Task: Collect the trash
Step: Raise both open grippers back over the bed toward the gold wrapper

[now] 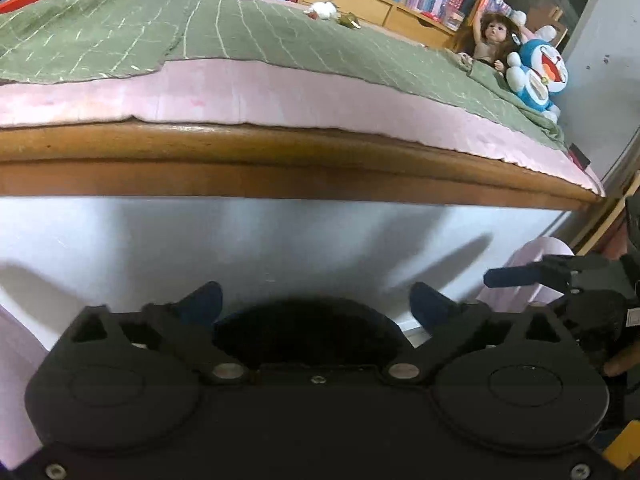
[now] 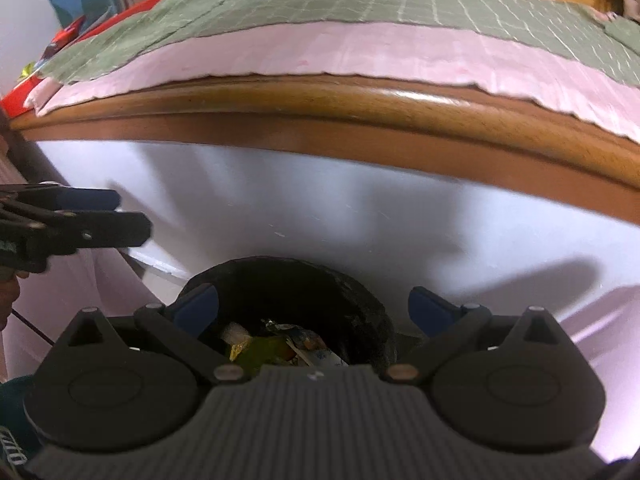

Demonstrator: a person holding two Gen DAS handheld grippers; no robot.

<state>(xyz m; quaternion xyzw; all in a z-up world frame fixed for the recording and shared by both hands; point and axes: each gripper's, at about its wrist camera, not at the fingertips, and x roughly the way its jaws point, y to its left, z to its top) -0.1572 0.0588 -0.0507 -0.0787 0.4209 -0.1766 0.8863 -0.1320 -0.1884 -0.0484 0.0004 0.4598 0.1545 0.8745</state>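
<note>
Two grippers are hanging over a black trash bin (image 2: 360,304) at the foot of the bed frame (image 2: 320,120) — the left gripper (image 1: 316,304) and the right gripper (image 2: 314,306) both with jaws spread wide and nothing between them. The bin's near rim is hiding behind the right gripper's body, while crumpled wrappers (image 2: 280,344) are lying inside, their printing too blurred to read. More trash (image 1: 334,14) is sitting far back on the green blanket (image 1: 280,36) — small and hard to make out.
</note>
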